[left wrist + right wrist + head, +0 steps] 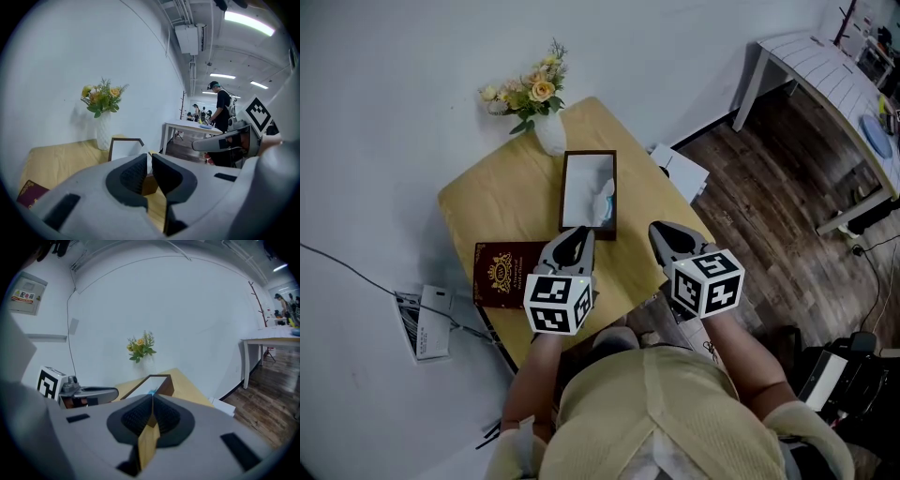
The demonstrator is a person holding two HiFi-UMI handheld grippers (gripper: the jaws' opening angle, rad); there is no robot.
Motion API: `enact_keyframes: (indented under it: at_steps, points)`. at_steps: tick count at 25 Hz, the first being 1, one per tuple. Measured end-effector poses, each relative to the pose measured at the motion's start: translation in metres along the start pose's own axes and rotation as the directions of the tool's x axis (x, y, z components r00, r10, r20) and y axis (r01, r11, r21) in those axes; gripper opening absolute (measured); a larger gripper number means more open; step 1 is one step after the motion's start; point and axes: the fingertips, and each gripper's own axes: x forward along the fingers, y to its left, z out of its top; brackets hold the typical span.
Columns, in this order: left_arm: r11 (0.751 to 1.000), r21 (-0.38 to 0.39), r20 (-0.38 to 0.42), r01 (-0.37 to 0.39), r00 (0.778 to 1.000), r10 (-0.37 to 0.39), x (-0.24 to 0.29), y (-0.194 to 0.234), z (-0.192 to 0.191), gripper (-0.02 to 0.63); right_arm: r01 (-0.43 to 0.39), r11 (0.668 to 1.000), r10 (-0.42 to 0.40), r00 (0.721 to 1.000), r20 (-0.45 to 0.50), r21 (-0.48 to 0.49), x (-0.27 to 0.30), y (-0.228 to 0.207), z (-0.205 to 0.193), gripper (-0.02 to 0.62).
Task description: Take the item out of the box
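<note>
— Both jaws pairs, how do they stand?
— Left gripper [578, 232] has its jaws together, nothing between them. Right gripper [659, 228] is the same, pads pressed flat on each other, empty.
— And the item?
— A crumpled white and blue item [603, 199] lies inside the box [589, 154], against its right wall. The box is dark brown with a pale lining, open at the top, lying flat near the middle of the table [487, 206].
— How close are the grippers to it?
— Left tip sits just beside the box's near end; right tip is a little further to the right. Neither touches it.
— Anything else on the table?
— A dark red booklet [500, 274] with a gold crest, left of the left gripper, and a white vase [549, 136] of flowers [534, 89] just beyond the box's far end.
</note>
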Motion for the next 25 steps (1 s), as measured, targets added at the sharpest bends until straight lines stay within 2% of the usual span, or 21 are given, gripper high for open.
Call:
enact_keyframes:
  at_steps: [15, 20, 25]
  points:
    - [0.994, -0.016, -0.121, 0.112, 0.986, -0.113, 0.056, 0.011, 0.010, 0.026, 0.037, 0.999, -0.036, 0.999, -0.036, 0.025, 0.035, -0.014, 0.012, 0.031]
    - [0.988, -0.025, -0.150, 0.153, 0.977, -0.155, 0.073, 0.007, 0.013, 0.080, 0.053, 0.998, -0.051, 0.997, -0.052, 0.036, 0.040, -0.018, 0.010, 0.031]
    - [0.984, -0.014, -0.183, 0.180, 0.967, -0.179, 0.084, 0.003, 0.010, 0.101, 0.074, 0.996, -0.071, 0.995, -0.069, 0.040, 0.042, -0.022, 0.004, 0.031]
